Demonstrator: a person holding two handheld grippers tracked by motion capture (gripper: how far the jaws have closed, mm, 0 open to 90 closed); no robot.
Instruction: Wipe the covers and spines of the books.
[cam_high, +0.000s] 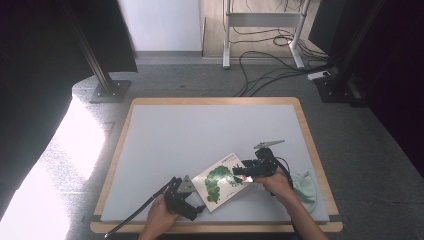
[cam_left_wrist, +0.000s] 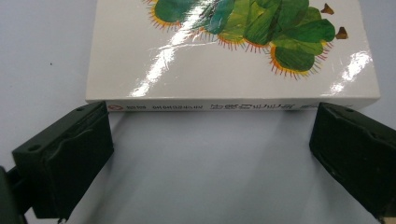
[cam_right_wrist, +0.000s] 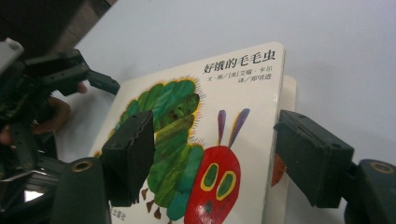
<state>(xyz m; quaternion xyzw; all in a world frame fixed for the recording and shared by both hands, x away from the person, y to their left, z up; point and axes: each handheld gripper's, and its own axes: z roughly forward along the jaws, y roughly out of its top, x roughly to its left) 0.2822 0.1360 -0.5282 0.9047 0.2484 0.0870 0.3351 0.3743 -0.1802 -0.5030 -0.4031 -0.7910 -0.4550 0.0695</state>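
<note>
A white board book (cam_high: 220, 182) with a green caterpillar on its cover lies near the front of the grey table mat (cam_high: 200, 130). My left gripper (cam_high: 197, 204) rests low on the mat at the book's near left side. In the left gripper view its jaws (cam_left_wrist: 210, 119) stand wide open just short of the spine (cam_left_wrist: 224, 106), touching nothing. My right gripper (cam_high: 241, 174) reaches in from the right. Its jaws (cam_right_wrist: 215, 126) straddle the cover's (cam_right_wrist: 243, 93) free edge, one jaw over the picture and one past the edge, with a wide gap. The cover looks slightly raised off a page (cam_right_wrist: 290, 91) below.
A pale green cloth (cam_high: 306, 187) lies at the mat's front right by the right forearm. The wooden table rim (cam_high: 310, 145) frames the mat. Cables (cam_high: 280, 70) and white desk legs (cam_high: 227, 35) are on the floor behind, with black frame posts (cam_high: 107, 80) at both sides.
</note>
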